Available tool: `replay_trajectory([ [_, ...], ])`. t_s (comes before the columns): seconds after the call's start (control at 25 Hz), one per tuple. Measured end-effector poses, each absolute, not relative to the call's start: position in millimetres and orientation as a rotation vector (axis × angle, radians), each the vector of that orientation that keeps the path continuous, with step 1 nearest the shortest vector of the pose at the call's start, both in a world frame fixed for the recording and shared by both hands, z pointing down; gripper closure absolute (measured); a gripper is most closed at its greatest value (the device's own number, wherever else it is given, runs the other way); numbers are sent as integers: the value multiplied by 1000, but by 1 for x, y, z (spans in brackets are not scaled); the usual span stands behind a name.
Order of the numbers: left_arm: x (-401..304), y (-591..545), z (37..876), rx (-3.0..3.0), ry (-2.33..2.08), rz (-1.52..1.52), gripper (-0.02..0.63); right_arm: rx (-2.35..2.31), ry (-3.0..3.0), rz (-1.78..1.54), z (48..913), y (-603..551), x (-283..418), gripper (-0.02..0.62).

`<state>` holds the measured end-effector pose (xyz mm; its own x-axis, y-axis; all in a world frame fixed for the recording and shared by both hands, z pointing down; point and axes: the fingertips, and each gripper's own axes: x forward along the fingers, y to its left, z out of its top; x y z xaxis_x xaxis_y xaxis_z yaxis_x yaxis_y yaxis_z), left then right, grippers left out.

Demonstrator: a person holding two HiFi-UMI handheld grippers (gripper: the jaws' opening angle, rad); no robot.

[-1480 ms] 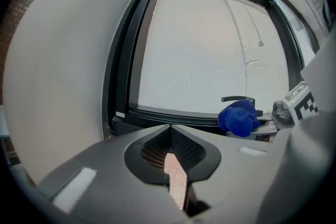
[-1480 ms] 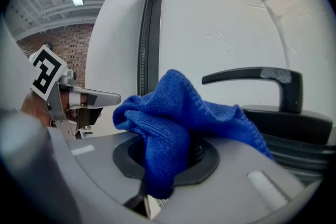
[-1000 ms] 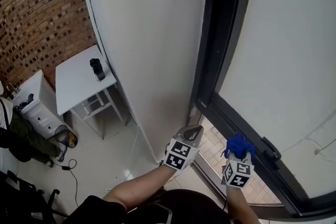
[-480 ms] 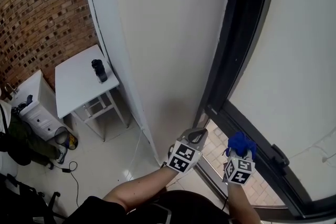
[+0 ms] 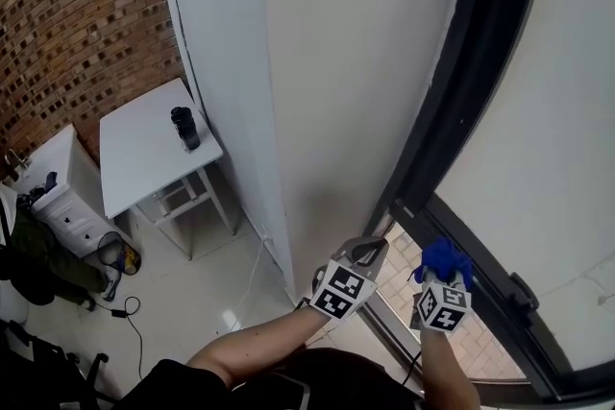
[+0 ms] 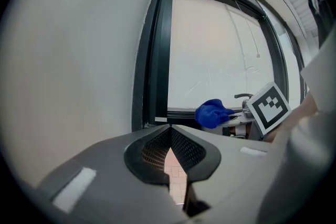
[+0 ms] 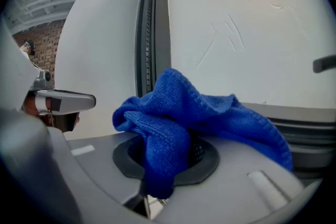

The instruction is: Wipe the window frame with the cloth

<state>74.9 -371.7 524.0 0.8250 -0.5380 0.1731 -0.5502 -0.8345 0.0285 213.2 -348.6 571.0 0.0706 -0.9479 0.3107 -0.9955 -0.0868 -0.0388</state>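
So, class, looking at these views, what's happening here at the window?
A person holds a gripper in each hand, facing a dark window frame. The right gripper is shut on a bunched blue cloth, held near the frame's lower corner; contact with the frame can't be confirmed. The left gripper is shut, empty, beside it by the white wall.

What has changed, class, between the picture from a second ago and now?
Little. In the head view the left gripper and right gripper have drifted slightly right. The window frame now sits further right in the picture, which suggests the head moved. Nothing was taken or let go: the right claw stays shut on the blue cloth, the left claw shut and empty. The table and bottle stayed put.
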Motion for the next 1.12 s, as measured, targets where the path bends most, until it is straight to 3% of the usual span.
replay_trajectory([
  [0.6,68,-395,523,2884,-906,261,614,2028,-2087,422,565,-417,159,520],
  [1.12,75,-423,524,2845,-982,279,614,2046,-2122,421,557,-417,155,522],
])
